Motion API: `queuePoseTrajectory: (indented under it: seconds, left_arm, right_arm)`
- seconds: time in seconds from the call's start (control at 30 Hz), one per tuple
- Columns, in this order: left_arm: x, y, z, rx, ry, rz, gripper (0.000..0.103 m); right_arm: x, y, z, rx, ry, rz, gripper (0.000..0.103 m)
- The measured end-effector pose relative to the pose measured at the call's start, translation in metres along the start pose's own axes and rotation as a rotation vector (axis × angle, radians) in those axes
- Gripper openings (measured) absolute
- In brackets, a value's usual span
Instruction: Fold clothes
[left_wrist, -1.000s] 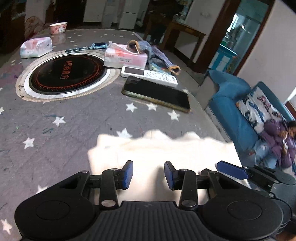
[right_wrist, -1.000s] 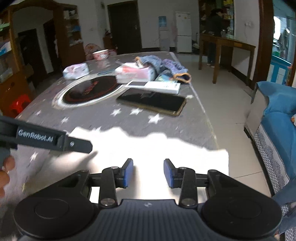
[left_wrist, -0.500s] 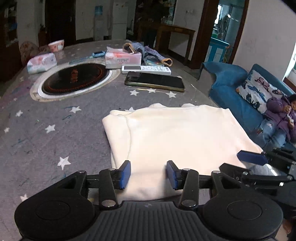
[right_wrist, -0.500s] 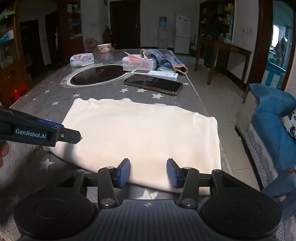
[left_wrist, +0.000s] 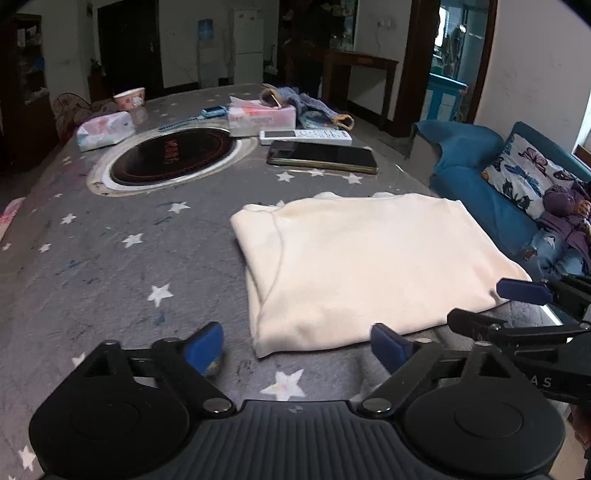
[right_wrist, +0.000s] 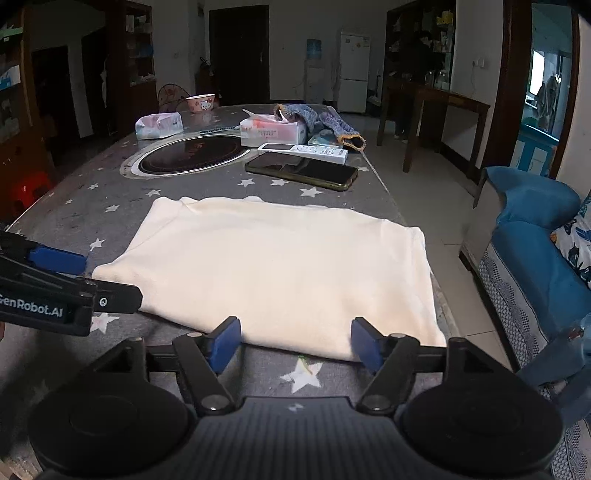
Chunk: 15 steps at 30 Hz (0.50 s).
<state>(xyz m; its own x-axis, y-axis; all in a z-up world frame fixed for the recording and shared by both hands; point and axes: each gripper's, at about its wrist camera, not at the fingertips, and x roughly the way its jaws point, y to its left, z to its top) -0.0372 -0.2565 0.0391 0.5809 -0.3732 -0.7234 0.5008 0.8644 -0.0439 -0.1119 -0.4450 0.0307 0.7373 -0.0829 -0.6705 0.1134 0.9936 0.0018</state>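
The cream garment (left_wrist: 362, 266) lies folded flat mid-frame on the star-print table (left_wrist: 92, 266), so the left gripper (left_wrist: 297, 345) and right gripper (right_wrist: 295, 341) sit at its near edge at bottom centre, jaws opening and pinching nothing, probably releasing it. Upper left, a pink bowl (right_wrist: 200, 103); I cannot tell its contents

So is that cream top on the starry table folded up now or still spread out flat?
Folded. The cream top lies as a neat rectangle, with doubled layers showing along its left edge and no sleeves sticking out.
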Motion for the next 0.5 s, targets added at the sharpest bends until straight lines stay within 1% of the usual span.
queuePoseTrajectory:
  seconds: [0.07, 0.13, 0.3, 0.37, 0.5]
  left_arm:
    - [-0.006, 0.002, -0.002, -0.002, -0.017, 0.009, 0.099]
    - [-0.011, 0.004, -0.005, -0.004, -0.029, 0.017, 0.103]
    - [-0.018, 0.008, -0.01, 0.0, -0.034, 0.026, 0.103]
    - [-0.02, 0.009, -0.013, -0.004, -0.026, 0.024, 0.103]
    - [-0.021, 0.01, -0.016, -0.005, -0.014, 0.026, 0.103]
  right_arm:
    - [-0.003, 0.002, -0.001, 0.004, -0.001, -0.001, 0.078]
    - [-0.006, 0.003, -0.003, 0.009, -0.007, -0.006, 0.081]
    - [-0.012, 0.006, -0.006, 0.02, -0.008, -0.008, 0.086]
    - [-0.014, 0.007, -0.008, 0.021, -0.01, -0.011, 0.091]
    - [-0.019, 0.01, -0.011, 0.027, -0.009, -0.007, 0.093]
